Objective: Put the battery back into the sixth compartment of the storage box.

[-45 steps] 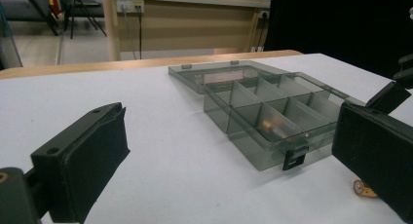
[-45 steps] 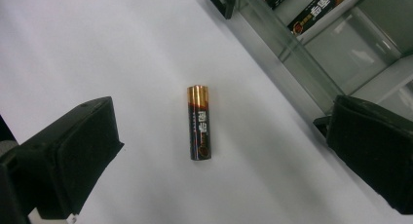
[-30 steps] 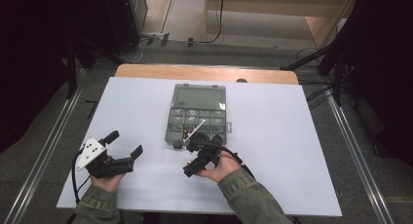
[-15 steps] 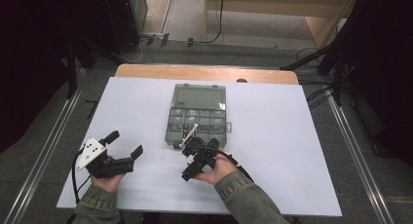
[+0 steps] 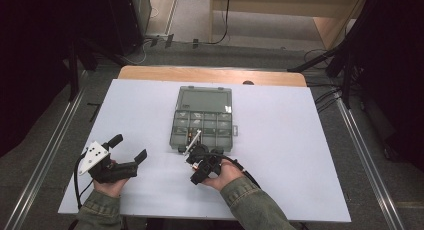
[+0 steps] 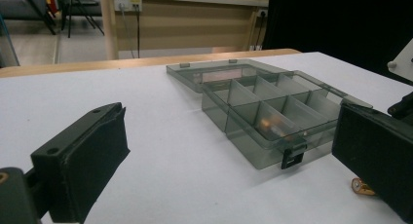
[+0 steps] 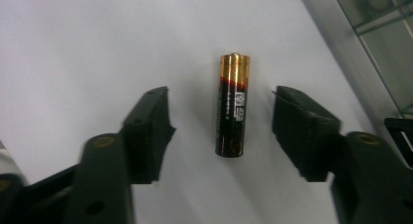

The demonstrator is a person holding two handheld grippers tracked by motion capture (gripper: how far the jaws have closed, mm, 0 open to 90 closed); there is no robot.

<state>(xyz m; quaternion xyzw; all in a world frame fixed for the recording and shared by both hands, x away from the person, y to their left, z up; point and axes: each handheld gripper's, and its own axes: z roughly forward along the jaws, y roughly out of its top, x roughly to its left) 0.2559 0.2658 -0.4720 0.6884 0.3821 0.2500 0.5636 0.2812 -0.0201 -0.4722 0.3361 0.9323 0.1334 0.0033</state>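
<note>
A smoky grey transparent plastic organiser box (image 5: 204,125) lies on the white table top (image 5: 300,155), its hinged lid (image 5: 205,97) folded flat open on the far side. The tray is split by thin walls into rows of small compartments. In the left gripper view one compartment of the near row holds a small copper-coloured cylindrical object (image 6: 271,124), blurred through the wall; the other compartments seen there look bare. A small black latch (image 6: 291,158) hangs from the near wall of the box.

A black and gold cylindrical battery (image 7: 234,105) lies flat on the table just in front of the box's near edge, not in any compartment. The right gripper (image 7: 221,129) points down over it, its jaws on either side of the battery with a clear gap on each flank; the jaws have just been closing, yet the pads do not touch the battery.

The left gripper (image 5: 129,148) rests well to the left of the box, held in the person's left hand (image 5: 111,182), its jaws spread wide with nothing between them. The battery's gold end peeks out beside its jaw in the left gripper view.
</note>
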